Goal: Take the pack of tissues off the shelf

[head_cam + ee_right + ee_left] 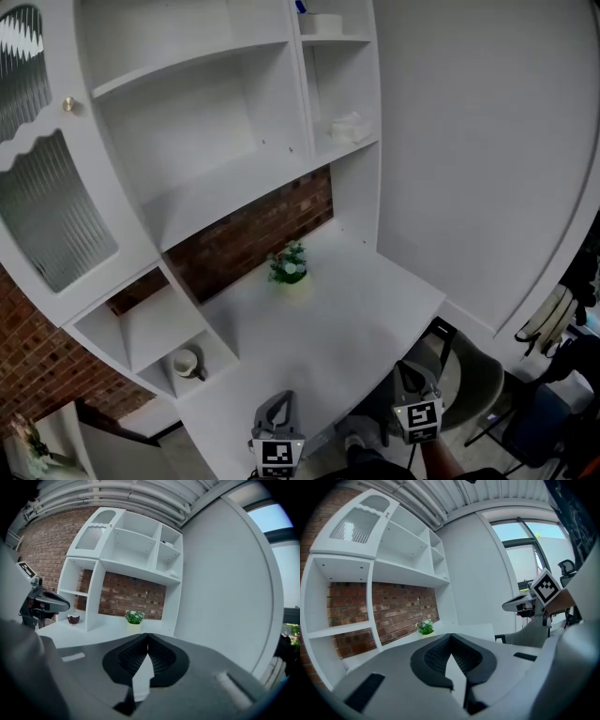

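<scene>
Your left gripper (pixel 450 635) and right gripper (pixel 147 634) both have their jaws closed tip to tip, with nothing between them. Both are by the near edge of the desk (pixel 356 319). The pack of tissues (pixel 350 127) lies well apart from them in the narrow right-hand compartment of the shelf unit (pixel 202 122), above and right of the small plant (pixel 289 264) on the desk's far side.

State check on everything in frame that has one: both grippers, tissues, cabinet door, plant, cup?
left gripper: shut, empty.
right gripper: shut, empty.
pack of tissues: lying on its shelf, untouched.
cabinet door: closed.
potted plant: upright on the desk.
cup: upright in a low cubby.
</scene>
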Motion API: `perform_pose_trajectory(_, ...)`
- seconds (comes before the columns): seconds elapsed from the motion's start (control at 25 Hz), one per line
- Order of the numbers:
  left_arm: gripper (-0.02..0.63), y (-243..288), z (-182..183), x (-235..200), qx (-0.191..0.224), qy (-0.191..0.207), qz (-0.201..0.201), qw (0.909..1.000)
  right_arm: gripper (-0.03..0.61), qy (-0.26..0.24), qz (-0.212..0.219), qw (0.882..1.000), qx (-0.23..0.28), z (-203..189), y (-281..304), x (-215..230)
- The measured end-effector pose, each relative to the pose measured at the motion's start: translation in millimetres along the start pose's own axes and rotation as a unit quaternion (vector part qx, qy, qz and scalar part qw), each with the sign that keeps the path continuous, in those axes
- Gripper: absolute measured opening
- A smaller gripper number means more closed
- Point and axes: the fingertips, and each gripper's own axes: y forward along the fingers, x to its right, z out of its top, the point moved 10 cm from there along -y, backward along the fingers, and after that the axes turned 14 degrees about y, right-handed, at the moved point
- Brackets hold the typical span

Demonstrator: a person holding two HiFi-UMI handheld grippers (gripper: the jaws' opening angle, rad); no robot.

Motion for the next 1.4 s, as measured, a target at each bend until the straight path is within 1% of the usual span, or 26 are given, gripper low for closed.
perform_pose_trajectory(0.16,0.011,23,3,-3,-0.002,-0.011,0.003,0.9999,0.005,0.017,-0.008,1.000,0.006,5,24,22)
perform_pose_trajectory(0.28,0.011,37,7,-7,-0.004,-0.012,0.008,0.9999,0.005,0.031,-0.008,0.999,0.009,22,40,34)
perform_pose_trajectory(0.48,0.011,60,18,-12,-0.005,-0.012,0.014,0.9998,0.005,0.022,0.004,0.999,0.026,43,70,50)
perform_pose_trajectory(0.6,0.011,77,19,-14,-0.004,-0.022,0.017,0.9996,0.005,0.010,0.014,0.999,0.032,56,90,58)
perform_pose_trajectory(0.68,0.011,87,23,-17,-0.007,-0.019,0.018,0.9996,0.005,0.001,0.021,0.999,0.038,67,102,63)
perform_pose_trajectory(0.92,0.011,114,31,-22,-0.012,-0.023,0.028,0.9993,0.005,0.001,0.045,0.998,0.048,95,130,75)
perform_pose_trajectory(1.04,0.011,122,27,-24,-0.012,-0.028,0.030,0.9991,0.005,-0.005,0.049,0.997,0.060,108,142,78)
perform_pose_trajectory(1.12,0.011,124,33,-27,-0.011,-0.023,0.026,0.9993,0.005,-0.008,0.049,0.997,0.065,116,146,77)
perform_pose_trajectory(1.28,0.011,130,38,-31,-0.002,-0.023,0.020,0.9995,0.005,0.003,0.043,0.996,0.080,133,155,81)
perform_pose_trajectory(1.4,0.011,131,38,-36,0.003,-0.026,0.017,0.9995,0.005,0.024,0.045,0.995,0.086,147,159,81)
